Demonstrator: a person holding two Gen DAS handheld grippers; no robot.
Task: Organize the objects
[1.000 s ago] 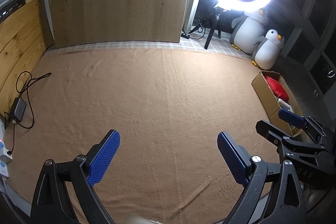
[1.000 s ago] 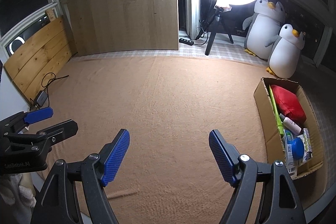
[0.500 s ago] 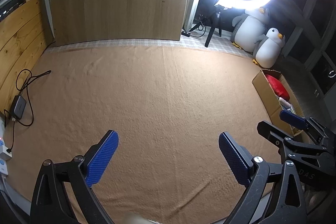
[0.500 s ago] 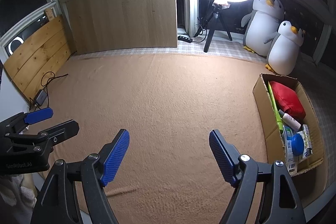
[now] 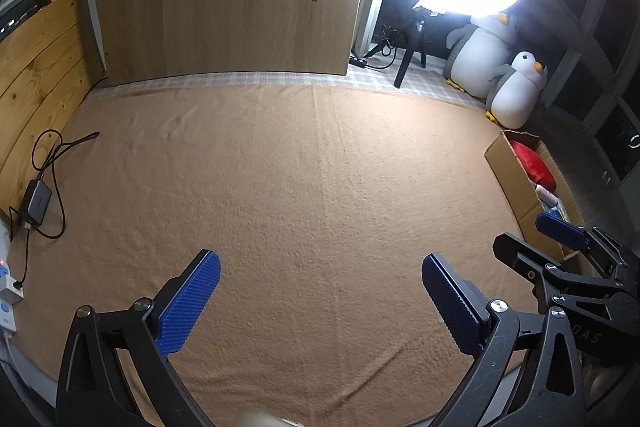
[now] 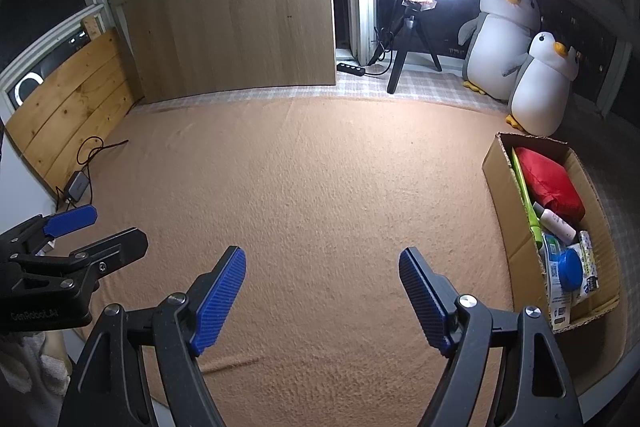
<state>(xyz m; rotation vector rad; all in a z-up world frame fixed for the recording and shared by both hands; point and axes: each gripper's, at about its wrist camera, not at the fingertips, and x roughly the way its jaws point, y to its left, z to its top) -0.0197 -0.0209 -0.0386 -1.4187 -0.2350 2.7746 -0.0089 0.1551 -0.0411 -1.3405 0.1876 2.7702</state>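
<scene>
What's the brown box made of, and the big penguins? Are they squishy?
The box looks like plain cardboard: matte brown, with a wavy corrugated edge on its rim. The penguins look like soft plush fabric, rounded and stuffed, with no shine. Probably squishy, though that can't be seen for sure.

left tongs (image 5: 320, 275) opening, empty, over tan blanket (image 5: 304, 179)

Blanket (image 6: 312, 179) covers the middle; cardboard box (image 6: 496, 163) sits at its right edge with a cushion (image 6: 548, 179), bottle (image 6: 558, 223) and packets inside; two penguin toys (image 6: 540, 83) behind it; charger (image 6: 77, 185) far left.
</scene>
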